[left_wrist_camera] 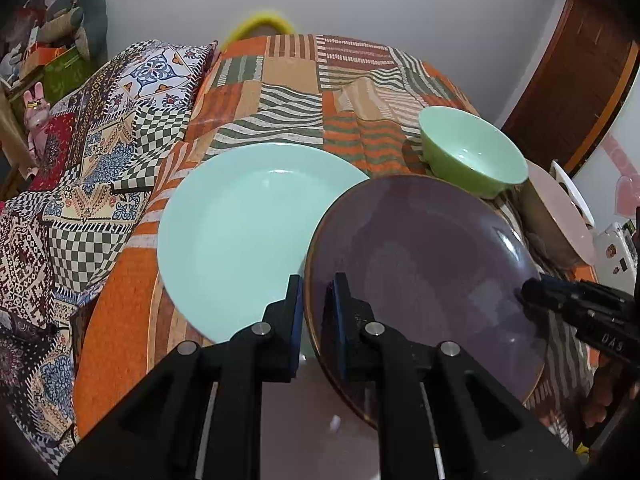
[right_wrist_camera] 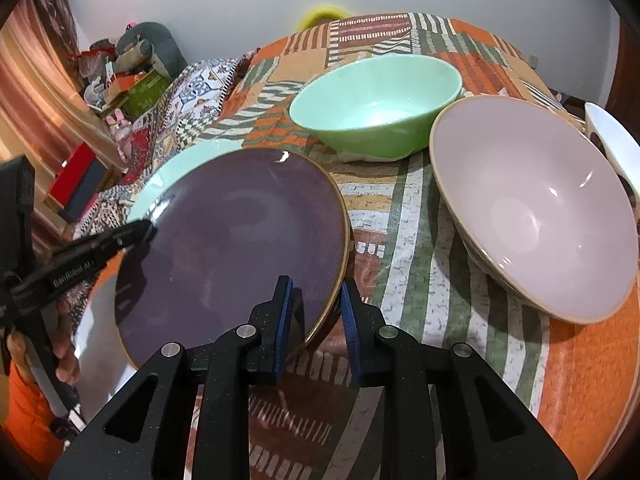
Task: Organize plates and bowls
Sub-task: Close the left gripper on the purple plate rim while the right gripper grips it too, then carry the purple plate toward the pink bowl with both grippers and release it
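Observation:
A dark purple plate [left_wrist_camera: 424, 272] with a gold rim is held tilted above the bed between both grippers. My left gripper [left_wrist_camera: 318, 284] is shut on its left rim; it also shows in the right wrist view [right_wrist_camera: 144, 229]. My right gripper [right_wrist_camera: 316, 292] has its fingers on either side of the plate's [right_wrist_camera: 236, 240] right rim, with a gap showing; it also shows in the left wrist view [left_wrist_camera: 524, 290]. A mint plate [left_wrist_camera: 244, 232] lies flat to the left, partly under the purple one. A green bowl [right_wrist_camera: 376, 100] and a pink bowl [right_wrist_camera: 532, 208] stand to the right.
Everything rests on a bed with an orange patchwork cover [right_wrist_camera: 432, 280]. A patterned pillow [left_wrist_camera: 100, 152] lies at the left. A white dish [right_wrist_camera: 612, 140] sits at the far right edge. A pale plate [left_wrist_camera: 304, 412] lies under my left gripper. Clutter is stacked by the far left wall.

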